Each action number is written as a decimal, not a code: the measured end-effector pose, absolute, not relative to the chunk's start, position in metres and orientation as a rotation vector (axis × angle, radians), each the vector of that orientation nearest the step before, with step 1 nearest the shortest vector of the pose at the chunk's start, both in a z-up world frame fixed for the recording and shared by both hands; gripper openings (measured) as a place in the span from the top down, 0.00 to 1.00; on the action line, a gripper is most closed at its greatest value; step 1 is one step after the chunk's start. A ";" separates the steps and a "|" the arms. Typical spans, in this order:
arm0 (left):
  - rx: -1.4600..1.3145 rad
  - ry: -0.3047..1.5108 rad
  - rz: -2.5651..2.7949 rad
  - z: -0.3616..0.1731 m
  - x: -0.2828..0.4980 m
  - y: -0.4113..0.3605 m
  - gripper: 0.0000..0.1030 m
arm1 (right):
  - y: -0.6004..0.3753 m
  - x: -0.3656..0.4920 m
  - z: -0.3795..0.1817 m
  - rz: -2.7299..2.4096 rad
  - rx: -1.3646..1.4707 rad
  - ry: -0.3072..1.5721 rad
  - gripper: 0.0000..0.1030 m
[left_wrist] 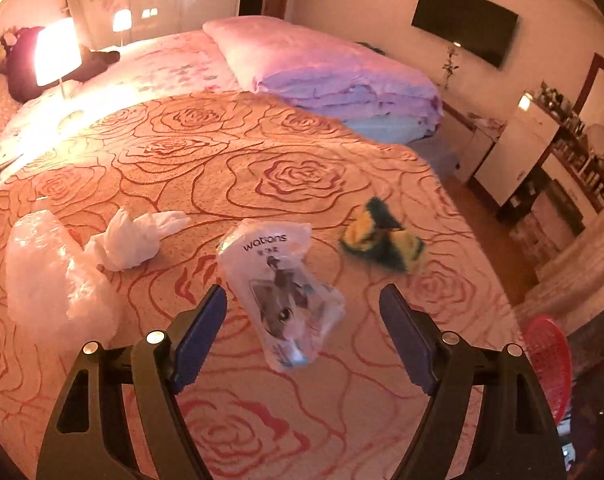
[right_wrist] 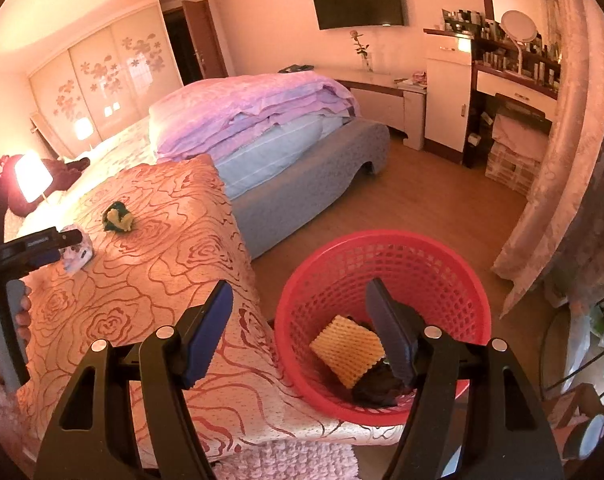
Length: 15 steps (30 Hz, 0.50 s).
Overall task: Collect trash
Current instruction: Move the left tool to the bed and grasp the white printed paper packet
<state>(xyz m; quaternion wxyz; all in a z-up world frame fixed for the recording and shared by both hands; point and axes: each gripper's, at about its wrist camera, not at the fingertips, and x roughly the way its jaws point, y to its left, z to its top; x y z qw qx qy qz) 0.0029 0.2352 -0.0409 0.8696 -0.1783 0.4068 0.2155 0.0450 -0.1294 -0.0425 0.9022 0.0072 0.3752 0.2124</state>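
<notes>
Blue-padded fingers (left_wrist: 199,336) of the left gripper (left_wrist: 304,336) stand wide apart low in the left wrist view, holding nothing. Between and just beyond them lies a crumpled Watsons packet (left_wrist: 279,298), clear plastic printed with a cat, resting on the rose-patterned bedspread (left_wrist: 229,168). Its long axis runs from about 11 o'clock, where the brand name sits, down to about 5 o'clock, where the pinched end points back toward the gripper. It looks light, thin and crackly, probably slippery, so it should crush rather than resist; the sounder hold is across its narrower waist, pads closing on the two long sides, not on the loose tail.

At 9 o'clock from the packet lie a wad of white tissue (left_wrist: 131,240) and a filmy clear plastic bag (left_wrist: 53,276), both soft and near weightless. At 2 o'clock sits a green and yellow wrapper (left_wrist: 382,240), blurred here, so whether it is foil or paper cannot be told.

From the right wrist view, the right gripper (right_wrist: 302,336) is likewise spread open and empty, hanging over the bed's edge and the red plastic basket (right_wrist: 302,300) on the floor. Inside the basket lie a yellow foam fruit net (right_wrist: 348,350) and something dark. The left gripper shows at 9 o'clock there, held by a hand (right_wrist: 5,312), beside the packet.
</notes>
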 end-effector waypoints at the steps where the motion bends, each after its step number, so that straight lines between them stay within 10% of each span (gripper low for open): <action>1: -0.367 0.854 0.453 -0.042 0.004 0.236 0.27 | -0.129 0.046 -0.043 0.438 0.014 0.779 0.35; 15: -0.331 0.844 0.368 -0.049 0.003 0.236 0.76 | -0.106 0.060 -0.044 0.472 -0.023 0.798 0.35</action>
